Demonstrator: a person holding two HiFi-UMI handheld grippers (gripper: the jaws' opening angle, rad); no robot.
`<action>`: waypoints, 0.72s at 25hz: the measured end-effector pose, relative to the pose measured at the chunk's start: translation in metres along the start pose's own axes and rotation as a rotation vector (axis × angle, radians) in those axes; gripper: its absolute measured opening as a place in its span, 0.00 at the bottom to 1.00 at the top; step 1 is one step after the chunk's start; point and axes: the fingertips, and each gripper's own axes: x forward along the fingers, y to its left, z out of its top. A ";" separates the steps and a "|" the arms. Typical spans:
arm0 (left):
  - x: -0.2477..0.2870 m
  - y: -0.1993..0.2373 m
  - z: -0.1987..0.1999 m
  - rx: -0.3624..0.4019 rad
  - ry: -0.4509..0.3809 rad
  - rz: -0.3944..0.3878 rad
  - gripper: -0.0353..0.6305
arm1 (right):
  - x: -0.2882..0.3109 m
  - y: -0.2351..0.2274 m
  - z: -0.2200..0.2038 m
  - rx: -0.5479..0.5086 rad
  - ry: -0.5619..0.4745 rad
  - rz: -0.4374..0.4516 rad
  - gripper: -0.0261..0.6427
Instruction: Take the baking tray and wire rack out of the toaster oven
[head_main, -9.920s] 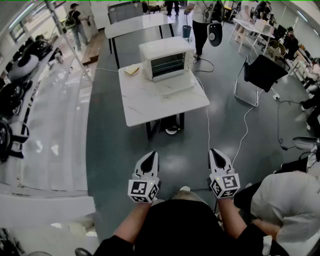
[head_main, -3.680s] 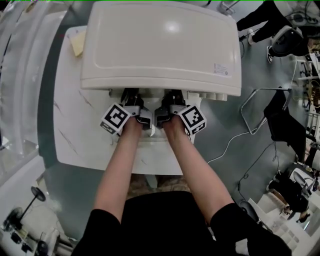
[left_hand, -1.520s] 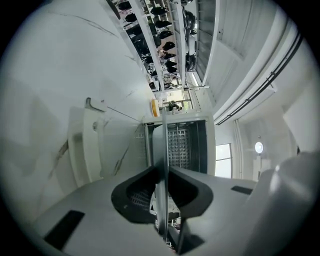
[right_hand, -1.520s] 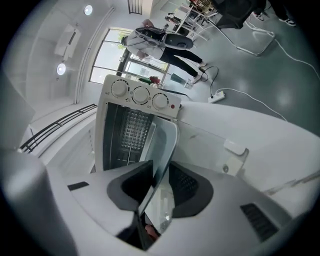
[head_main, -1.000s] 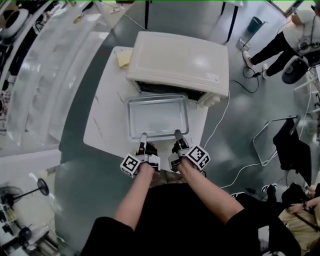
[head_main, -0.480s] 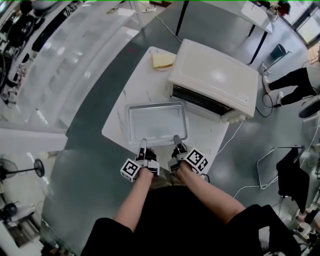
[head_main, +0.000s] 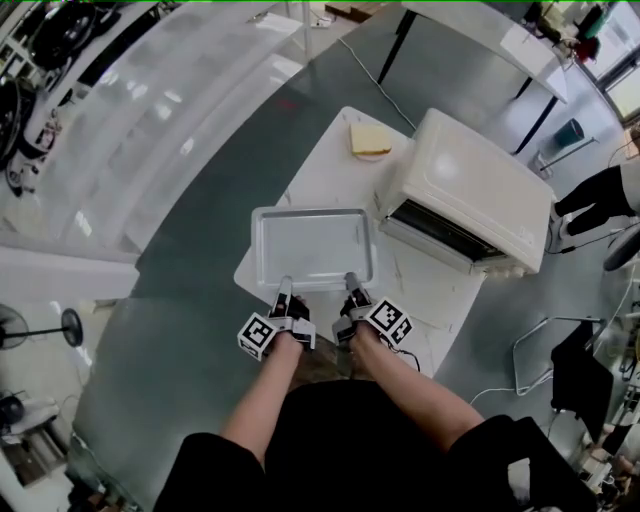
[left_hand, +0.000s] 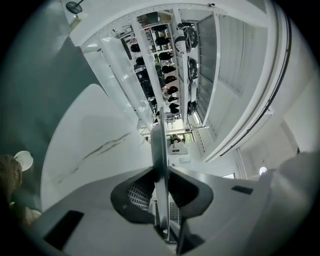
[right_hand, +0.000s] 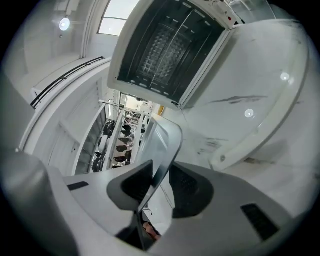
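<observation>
Your left gripper (head_main: 284, 288): jaws clamped on near rim of baking tray (head_main: 312, 248). Tray: out of oven, over desk's (head_main: 322, 175) left corner, bare metal floor showing. Your right gripper (head_main: 350, 281): jaws pinching same rim, further right. Yellow block (head_main: 370, 140): desk's far corner. Toaster oven (head_main: 480, 190): desk's right side, front open, wire rack (right_hand: 162, 45) inside cavity.

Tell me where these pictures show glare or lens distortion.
Head view: bright streaks of glare on the pale floor at upper left. Left gripper view: strong fisheye bending, dark corners, baking tray seen edge-on. Right gripper view: two light spots glare on the table.
</observation>
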 end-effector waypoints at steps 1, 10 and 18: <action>0.006 0.002 0.009 0.001 0.008 0.007 0.18 | 0.008 0.002 -0.003 0.012 -0.008 -0.007 0.22; 0.080 0.027 0.055 0.020 0.163 0.047 0.18 | 0.069 -0.006 -0.013 0.090 -0.134 -0.096 0.22; 0.130 0.055 0.056 0.055 0.301 0.089 0.18 | 0.096 -0.030 -0.007 0.164 -0.235 -0.174 0.23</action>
